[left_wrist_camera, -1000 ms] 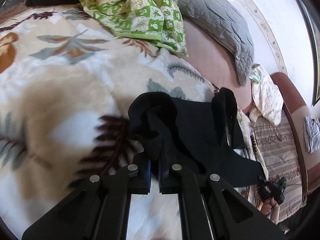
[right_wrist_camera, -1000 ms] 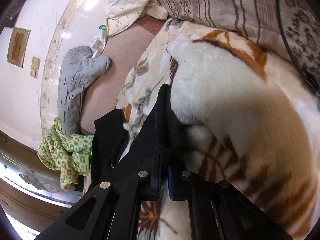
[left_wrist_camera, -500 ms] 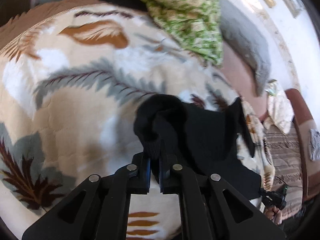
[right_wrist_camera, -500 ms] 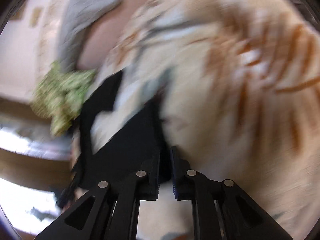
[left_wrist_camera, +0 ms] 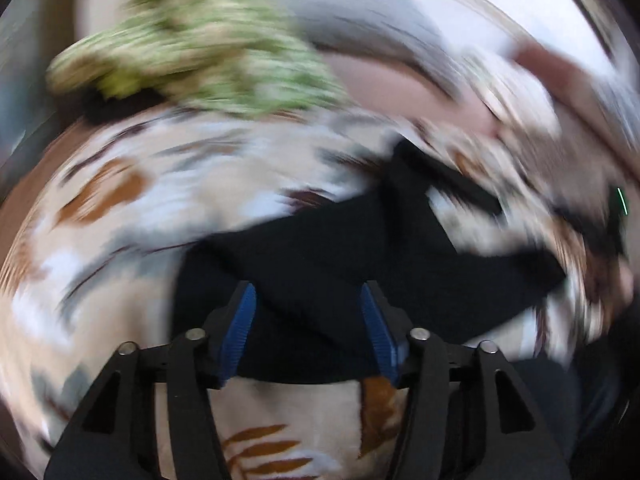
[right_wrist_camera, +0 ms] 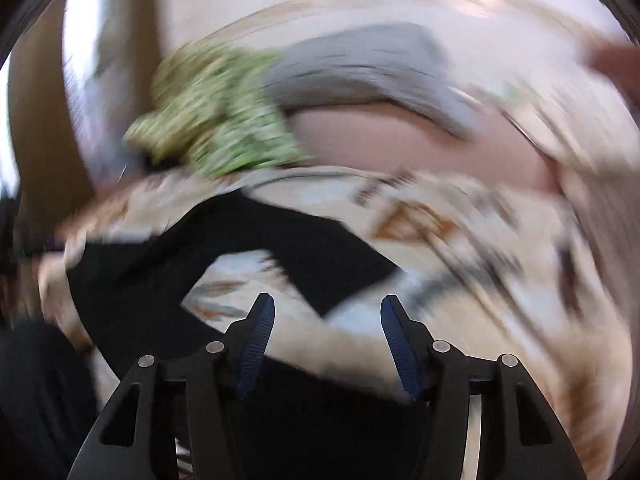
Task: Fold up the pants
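Black pants (left_wrist_camera: pixel 320 264) sprawl at twelve o'clock, nearer the left gripper (left_wrist_camera: pixel 308 330); its jaws and the right gripper's (right_wrist_camera: pixel 327 338) are opening, pinching nothing.

Both views are blurred by motion, yet the tools read clearly. The left gripper (left_wrist_camera: pixel 308 328) and the right gripper (right_wrist_camera: pixel 327 340) are alike: matte black angular arms with triangular cut-outs, round silver screws at the pivots, and blue ribbed pads (left_wrist_camera: pixel 239 330) lining the inner faces of the jaws.
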Action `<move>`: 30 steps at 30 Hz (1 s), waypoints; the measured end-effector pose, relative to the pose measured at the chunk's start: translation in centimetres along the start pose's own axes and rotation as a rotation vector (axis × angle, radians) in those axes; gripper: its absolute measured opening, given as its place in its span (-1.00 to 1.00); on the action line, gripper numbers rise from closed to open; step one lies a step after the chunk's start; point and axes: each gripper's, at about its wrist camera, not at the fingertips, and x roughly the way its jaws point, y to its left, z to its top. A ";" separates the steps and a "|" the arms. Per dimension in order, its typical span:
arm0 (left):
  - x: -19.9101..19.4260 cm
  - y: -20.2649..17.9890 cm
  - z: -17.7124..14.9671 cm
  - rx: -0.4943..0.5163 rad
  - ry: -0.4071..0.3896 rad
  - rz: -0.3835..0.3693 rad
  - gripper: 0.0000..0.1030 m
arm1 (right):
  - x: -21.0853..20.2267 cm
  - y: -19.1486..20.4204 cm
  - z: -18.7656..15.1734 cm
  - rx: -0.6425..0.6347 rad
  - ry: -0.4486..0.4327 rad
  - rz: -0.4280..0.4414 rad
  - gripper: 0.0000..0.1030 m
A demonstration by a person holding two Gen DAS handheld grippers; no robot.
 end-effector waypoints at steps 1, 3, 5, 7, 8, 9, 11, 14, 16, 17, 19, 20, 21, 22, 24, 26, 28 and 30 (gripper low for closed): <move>0.8 -0.7 -0.4 0.044 0.011 -0.024 0.13 | 1.3 0.6 0.3 -0.041 0.017 0.005 0.10; 1.7 -1.1 -1.0 0.084 0.032 -0.043 0.14 | 4.2 1.2 0.5 -0.104 0.076 -0.010 0.09; 2.7 -1.0 -1.5 0.095 0.055 -0.035 0.14 | 6.1 1.7 0.2 -0.162 0.141 0.013 0.08; 3.4 -0.6 -1.7 0.094 0.068 -0.016 0.14 | 7.8 1.8 -0.5 -0.197 0.197 0.022 -0.01; 3.4 -0.3 -1.7 0.093 0.068 -0.007 0.14 | 8.8 1.6 -0.6 -0.207 0.218 -0.003 -0.01; 3.3 -0.1 -1.8 0.095 0.063 -0.001 0.14 | 9.8 1.4 -0.8 -0.218 0.249 -0.039 -0.08; 3.0 0.1 -1.8 0.108 0.052 0.004 0.18 | 11.8 1.2 -1.1 -0.242 0.312 -0.106 -0.36; 2.5 0.0 -2.3 0.172 0.049 0.024 0.21 | 12.6 0.5 -1.4 -0.223 0.320 -0.160 -0.92; 2.4 -0.7 -2.5 0.240 0.039 0.048 0.22 | 11.4 0.2 -0.9 -0.211 0.281 -0.228 -0.94; 2.5 -1.1 -2.5 0.275 0.033 0.063 0.25 | 10.3 -0.1 -0.5 -0.186 0.245 -0.234 -0.94; 2.8 -1.9 -2.7 0.344 0.027 0.081 0.26 | 7.9 -0.8 0.2 -0.138 0.182 -0.239 -0.94; 3.1 -2.3 -2.8 0.380 0.023 0.090 0.26 | 6.6 -1.2 0.5 -0.109 0.151 -0.236 -0.94; 3.2 -2.8 -2.9 0.418 0.017 0.095 0.26 | 4.8 -1.6 0.7 -0.068 0.111 -0.224 -0.94; 3.3 -3.1 -3.0 0.447 0.012 0.091 0.26 | 3.8 -1.9 0.9 -0.042 0.088 -0.212 -0.94; 3.2 -3.6 -3.2 0.487 -0.005 0.091 0.26 | 1.5 -2.3 1.1 0.020 0.039 -0.177 -0.94; 3.0 -3.9 -3.5 0.535 -0.023 0.108 0.26 | -0.2 -2.8 1.0 0.073 0.002 -0.146 -0.94; 3.4 -4.1 -3.6 0.576 -0.026 0.140 0.26 | -1.6 -3.0 0.5 0.120 -0.020 -0.109 -0.94; 4.1 -4.0 -3.5 0.602 -0.006 0.188 0.26 | -2.5 -2.8 0.1 0.144 -0.036 -0.087 -0.94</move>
